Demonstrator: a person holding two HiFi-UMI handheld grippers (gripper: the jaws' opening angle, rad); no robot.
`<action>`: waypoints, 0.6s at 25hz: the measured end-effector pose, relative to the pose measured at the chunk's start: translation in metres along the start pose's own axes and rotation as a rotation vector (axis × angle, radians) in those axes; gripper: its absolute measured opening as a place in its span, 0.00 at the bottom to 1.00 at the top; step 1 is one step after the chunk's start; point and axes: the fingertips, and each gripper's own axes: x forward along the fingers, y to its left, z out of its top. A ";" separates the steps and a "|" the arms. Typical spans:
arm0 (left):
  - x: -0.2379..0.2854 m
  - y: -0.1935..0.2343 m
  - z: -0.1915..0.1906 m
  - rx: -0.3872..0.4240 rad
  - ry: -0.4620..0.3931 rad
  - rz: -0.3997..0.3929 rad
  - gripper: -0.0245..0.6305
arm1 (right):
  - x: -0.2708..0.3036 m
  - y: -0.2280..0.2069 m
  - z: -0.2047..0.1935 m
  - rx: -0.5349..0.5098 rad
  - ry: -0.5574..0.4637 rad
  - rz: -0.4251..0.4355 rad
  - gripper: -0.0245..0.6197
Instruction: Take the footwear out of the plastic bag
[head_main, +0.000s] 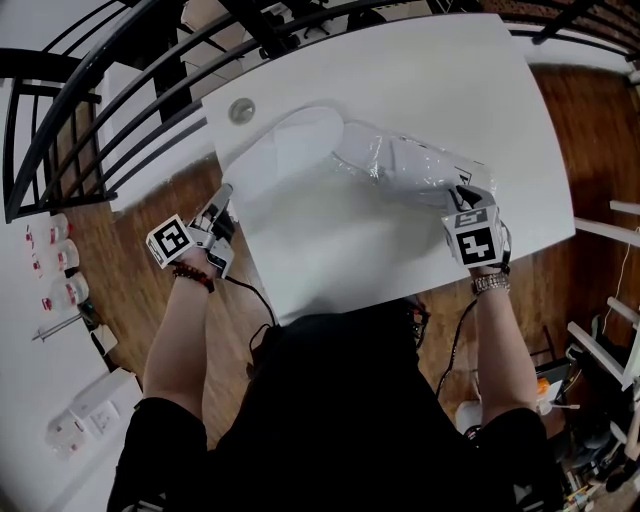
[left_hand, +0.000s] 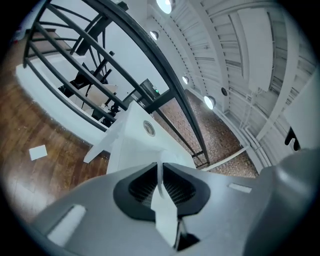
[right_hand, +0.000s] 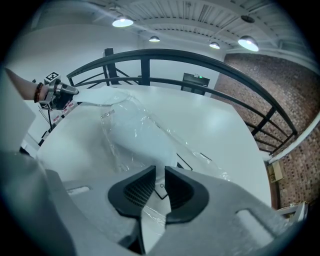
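Observation:
A clear plastic bag (head_main: 415, 165) lies on the white table (head_main: 420, 70), with a white slipper showing through it (right_hand: 137, 142). My right gripper (head_main: 462, 198) is shut on the bag's near end, and crinkled film sits between its jaws (right_hand: 159, 177). A second flat white slipper (head_main: 290, 150) reaches from the bag's mouth toward the table's left edge. My left gripper (head_main: 224, 195) is shut on that slipper's thin edge (left_hand: 161, 172). In the right gripper view the left gripper (right_hand: 62, 92) shows at the far left, holding the slipper level above the table.
A round grommet (head_main: 241, 110) sits in the table near its far left corner. Black railing (head_main: 90, 90) curves round the table's far side. Wooden floor (head_main: 120, 240) lies left of the table, with bottles (head_main: 60, 270) further left. A cable (head_main: 255, 295) hangs under the near edge.

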 end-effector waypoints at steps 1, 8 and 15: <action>-0.001 0.001 0.001 -0.013 -0.020 0.001 0.12 | 0.000 0.000 -0.001 0.000 0.001 -0.001 0.11; -0.005 0.021 -0.004 -0.058 -0.092 0.057 0.11 | -0.001 -0.001 -0.001 0.002 0.005 -0.013 0.11; -0.002 0.026 -0.016 -0.012 -0.050 0.115 0.20 | -0.006 -0.003 0.003 0.006 -0.008 -0.020 0.11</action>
